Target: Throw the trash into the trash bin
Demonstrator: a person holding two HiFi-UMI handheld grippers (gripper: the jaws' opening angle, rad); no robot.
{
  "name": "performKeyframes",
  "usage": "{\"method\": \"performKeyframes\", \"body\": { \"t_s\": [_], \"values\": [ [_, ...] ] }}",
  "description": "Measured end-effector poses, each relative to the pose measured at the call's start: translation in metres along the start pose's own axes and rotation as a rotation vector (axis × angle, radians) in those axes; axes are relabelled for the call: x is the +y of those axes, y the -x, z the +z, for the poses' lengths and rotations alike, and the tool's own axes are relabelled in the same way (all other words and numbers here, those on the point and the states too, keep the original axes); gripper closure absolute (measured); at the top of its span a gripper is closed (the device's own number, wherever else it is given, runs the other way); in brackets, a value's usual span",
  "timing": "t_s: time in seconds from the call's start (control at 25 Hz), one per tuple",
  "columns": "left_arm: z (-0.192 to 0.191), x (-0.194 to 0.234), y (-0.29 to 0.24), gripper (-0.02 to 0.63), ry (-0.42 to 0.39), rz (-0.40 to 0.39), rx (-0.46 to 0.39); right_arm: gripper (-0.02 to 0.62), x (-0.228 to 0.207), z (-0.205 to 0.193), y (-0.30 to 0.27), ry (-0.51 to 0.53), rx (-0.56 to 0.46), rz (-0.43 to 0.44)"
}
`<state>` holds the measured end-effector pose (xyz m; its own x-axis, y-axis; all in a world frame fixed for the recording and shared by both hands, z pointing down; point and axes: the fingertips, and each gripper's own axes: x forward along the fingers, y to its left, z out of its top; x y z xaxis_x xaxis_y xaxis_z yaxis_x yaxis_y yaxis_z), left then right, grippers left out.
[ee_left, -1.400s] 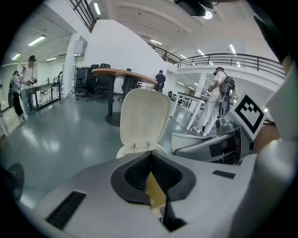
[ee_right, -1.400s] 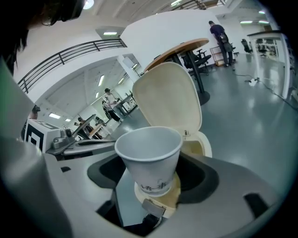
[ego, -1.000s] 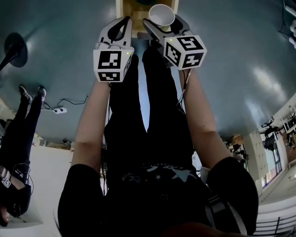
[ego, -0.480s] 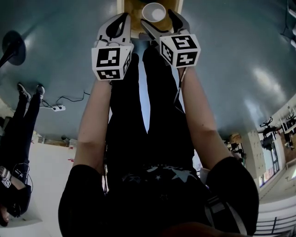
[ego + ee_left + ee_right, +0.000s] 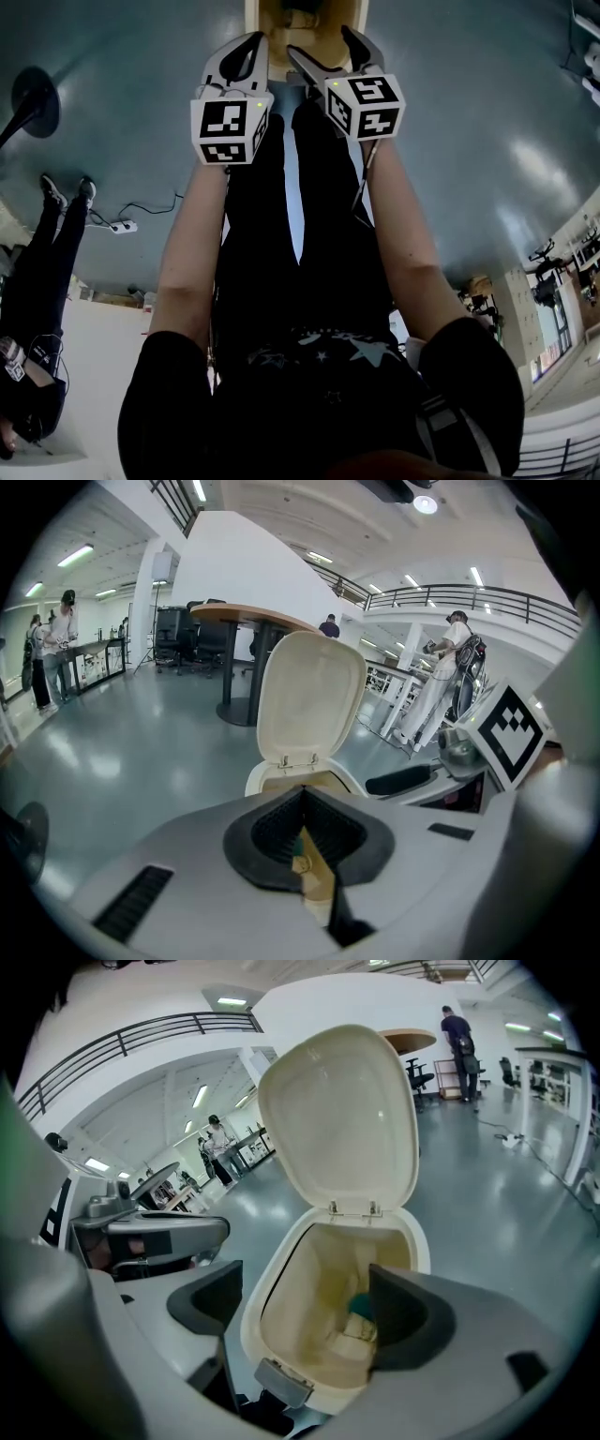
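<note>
The right claw (image 5: 305, 1310) hangs above the open trash bin (image 5: 419, 1246); its jaws have just been opening and stand spread, nothing between them, to let trash fall inside. The left claw (image 5: 302, 829) is pressed together, idle.

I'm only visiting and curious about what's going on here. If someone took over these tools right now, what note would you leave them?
Left tool: shut, empty, pointing at the bin.
Right tool: open, its jaws have just been opening. Nothing is between them, and it is held over the bin's mouth.
Bin: lid up, trash lying at the bottom.
Done: the trash is in the bin.
To do: draw both tools back, and probably shut the lid.
</note>
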<state>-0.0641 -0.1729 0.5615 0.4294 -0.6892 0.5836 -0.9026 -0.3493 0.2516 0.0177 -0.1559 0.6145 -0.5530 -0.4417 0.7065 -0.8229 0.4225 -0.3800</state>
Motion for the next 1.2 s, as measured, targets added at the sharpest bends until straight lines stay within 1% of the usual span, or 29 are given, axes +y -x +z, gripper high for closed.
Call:
{"method": "performKeyframes", "body": {
  "t_s": [0.2, 0.32, 0.52, 0.56, 0.64, 0.72, 0.92, 1.12, 1.2],
  "values": [
    [0.025, -0.006, 0.011, 0.595, -0.022, -0.030, -0.031, 0.181, 0.007, 0.012, 0.013, -0.038, 0.008, -0.001],
    [0.036, -0.008, 0.023, 0.595, -0.036, -0.047, -0.046, 0.183, 0.020, 0.017, 0.023, -0.057, 0.006, 0.010],
    [0.054, -0.006, 0.042, 0.595, -0.058, -0.068, -0.067, 0.184, 0.040, 0.030, 0.038, -0.040, -0.022, -0.007],
    [0.059, -0.009, 0.047, 0.595, -0.060, -0.072, -0.072, 0.199, 0.042, 0.033, 0.043, -0.037, -0.028, -0.017],
    [0.070, -0.015, 0.056, 0.595, -0.069, -0.082, -0.086, 0.259, 0.044, 0.040, 0.057, -0.032, -0.046, -0.046],
    [0.081, -0.021, 0.065, 0.595, -0.078, -0.091, -0.099, 0.293, 0.047, 0.046, 0.068, -0.033, -0.059, -0.069],
    [0.100, -0.027, 0.084, 0.595, -0.076, -0.109, -0.120, 0.344, 0.062, 0.059, 0.089, -0.032, -0.078, -0.094],
    [0.123, -0.037, 0.105, 0.595, -0.085, -0.135, -0.160, 0.444, 0.070, 0.074, 0.112, -0.047, -0.118, -0.132],
    [0.130, -0.042, 0.114, 0.595, -0.084, -0.140, -0.166, 0.451, 0.073, 0.076, 0.123, -0.066, -0.129, -0.142]
  ]
}}
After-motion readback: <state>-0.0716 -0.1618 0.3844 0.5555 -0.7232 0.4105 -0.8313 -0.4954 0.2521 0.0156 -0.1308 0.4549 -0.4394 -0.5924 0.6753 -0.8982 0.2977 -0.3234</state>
